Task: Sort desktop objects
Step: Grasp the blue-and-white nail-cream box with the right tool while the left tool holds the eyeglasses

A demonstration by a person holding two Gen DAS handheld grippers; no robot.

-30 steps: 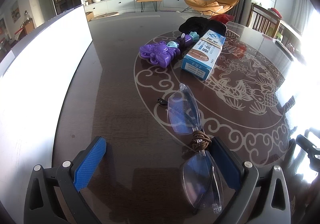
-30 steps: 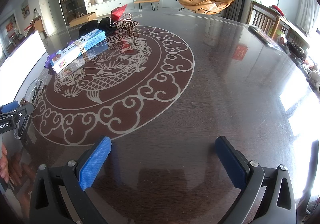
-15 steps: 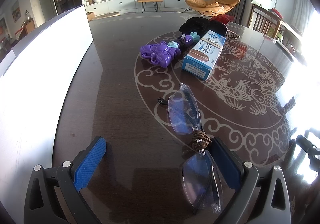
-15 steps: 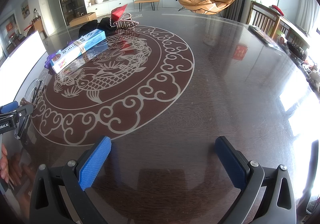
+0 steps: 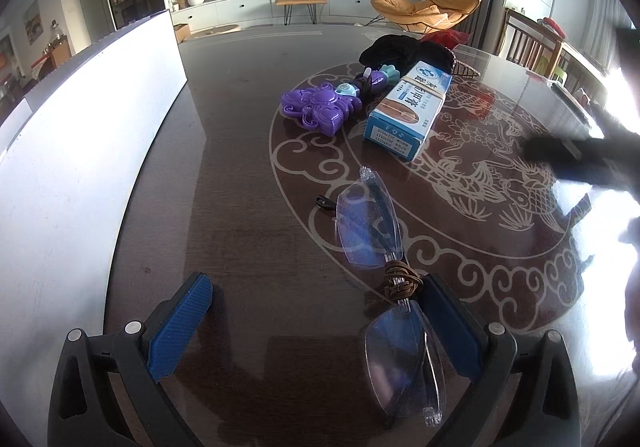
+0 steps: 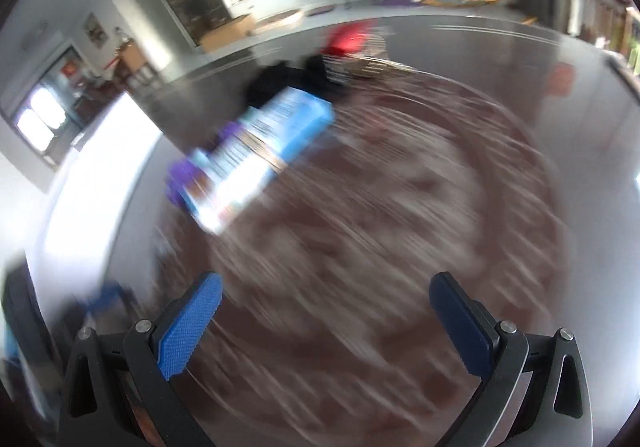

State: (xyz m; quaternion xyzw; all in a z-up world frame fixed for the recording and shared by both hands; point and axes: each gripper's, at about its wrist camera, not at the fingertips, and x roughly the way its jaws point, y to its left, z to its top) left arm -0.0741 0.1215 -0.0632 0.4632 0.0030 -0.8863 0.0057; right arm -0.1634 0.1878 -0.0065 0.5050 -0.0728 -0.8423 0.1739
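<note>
Both tongs spread wide, gripping nothing: left gripper (image 5: pixel 316 303) has clear rimless folded glasses (image 5: pixel 386 279) against its right finger; right gripper (image 6: pixel 326 299) faces a blurry blue-and-white box (image 6: pixel 260 155).

Two low wrist views, shared blue box (image 5: pixel 408 107)

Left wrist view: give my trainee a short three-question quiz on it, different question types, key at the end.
1. True or false: the clear rimless glasses lie folded on the dark glossy table.
2. What lies nearest the blue and white carton: A purple plastic toy, B remote, C mug?
3. Fill in: the left gripper is ____.

Key: 1 true; 2 A; 3 open.
</note>
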